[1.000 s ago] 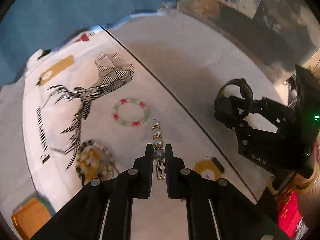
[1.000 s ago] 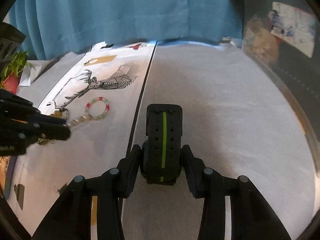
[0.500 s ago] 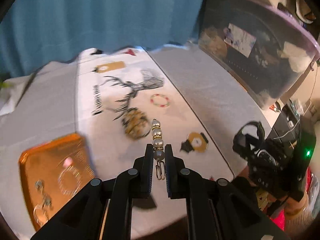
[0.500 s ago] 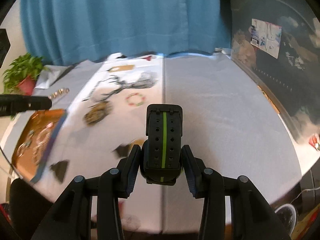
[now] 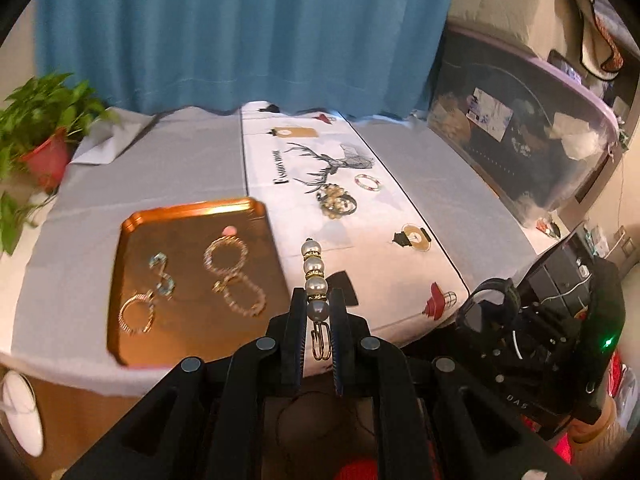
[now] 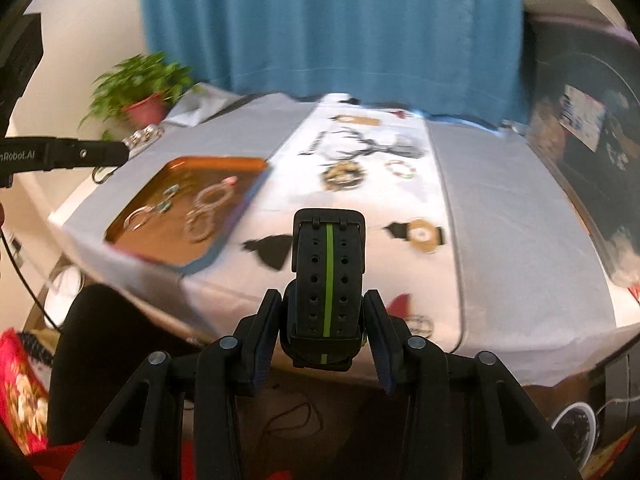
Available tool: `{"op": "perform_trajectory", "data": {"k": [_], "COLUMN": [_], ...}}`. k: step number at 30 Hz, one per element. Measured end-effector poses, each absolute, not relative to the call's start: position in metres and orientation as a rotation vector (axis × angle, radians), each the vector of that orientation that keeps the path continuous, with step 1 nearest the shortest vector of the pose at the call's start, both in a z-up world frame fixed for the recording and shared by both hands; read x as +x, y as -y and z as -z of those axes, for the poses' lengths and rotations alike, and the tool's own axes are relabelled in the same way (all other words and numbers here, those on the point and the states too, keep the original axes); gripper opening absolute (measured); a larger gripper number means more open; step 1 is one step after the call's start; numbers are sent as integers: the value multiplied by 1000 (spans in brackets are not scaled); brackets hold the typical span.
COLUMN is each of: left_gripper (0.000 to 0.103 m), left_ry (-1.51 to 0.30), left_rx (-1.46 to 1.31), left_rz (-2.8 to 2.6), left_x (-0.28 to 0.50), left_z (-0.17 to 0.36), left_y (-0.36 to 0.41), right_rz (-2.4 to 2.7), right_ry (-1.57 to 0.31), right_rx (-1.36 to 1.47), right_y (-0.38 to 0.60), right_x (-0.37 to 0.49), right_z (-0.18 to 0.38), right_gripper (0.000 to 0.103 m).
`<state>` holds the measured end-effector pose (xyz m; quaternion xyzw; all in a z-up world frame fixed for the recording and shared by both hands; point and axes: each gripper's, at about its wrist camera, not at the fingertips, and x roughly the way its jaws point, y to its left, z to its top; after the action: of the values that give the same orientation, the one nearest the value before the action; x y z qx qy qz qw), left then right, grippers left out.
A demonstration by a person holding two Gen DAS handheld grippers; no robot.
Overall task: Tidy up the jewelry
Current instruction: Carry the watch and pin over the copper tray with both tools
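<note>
My left gripper is shut on a pearl bead charm with a gold clip, held in the air in front of the table's near edge. My right gripper is shut on a black watch strap with a green stripe, also off the table's front. A copper tray on the left holds several gold rings and chains. On the printed runner lie a gold beaded bracelet and a small pink-green bead ring. The left gripper's tip shows at the left of the right wrist view.
A potted plant stands at the far left corner. A blue curtain hangs behind the table. A dark storage bin sits at the right. The right gripper's body is low right in the left wrist view. Floor lies below both grippers.
Both grippers have pulled back and up from the tabletop, each keeping its item. The tray has come into view on the left, and the table now looks farther away.
</note>
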<state>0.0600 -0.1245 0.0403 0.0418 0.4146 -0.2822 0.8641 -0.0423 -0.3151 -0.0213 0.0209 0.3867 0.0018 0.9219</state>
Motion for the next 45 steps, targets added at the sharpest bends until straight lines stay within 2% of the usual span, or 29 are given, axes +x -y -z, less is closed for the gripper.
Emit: {"op": "perform_trajectory", "data": {"k": [16, 35, 45], "left_gripper": [9, 9, 9], "left_ry": [-846, -868, -891], "left_rx": [-5, 8, -8], "left_rz": [461, 392, 381], "left_x": [49, 100, 159], "left_z": [-38, -14, 8], "left_y": [44, 25, 17], "right_rz": [-144, -229, -258], "right_ry": [-793, -804, -828], "right_rx": [-48, -83, -97], "right_y": [238, 188, 162], "right_x": [-39, 32, 96], "right_z": [12, 18, 34], "right_gripper": [43, 43, 43]}}
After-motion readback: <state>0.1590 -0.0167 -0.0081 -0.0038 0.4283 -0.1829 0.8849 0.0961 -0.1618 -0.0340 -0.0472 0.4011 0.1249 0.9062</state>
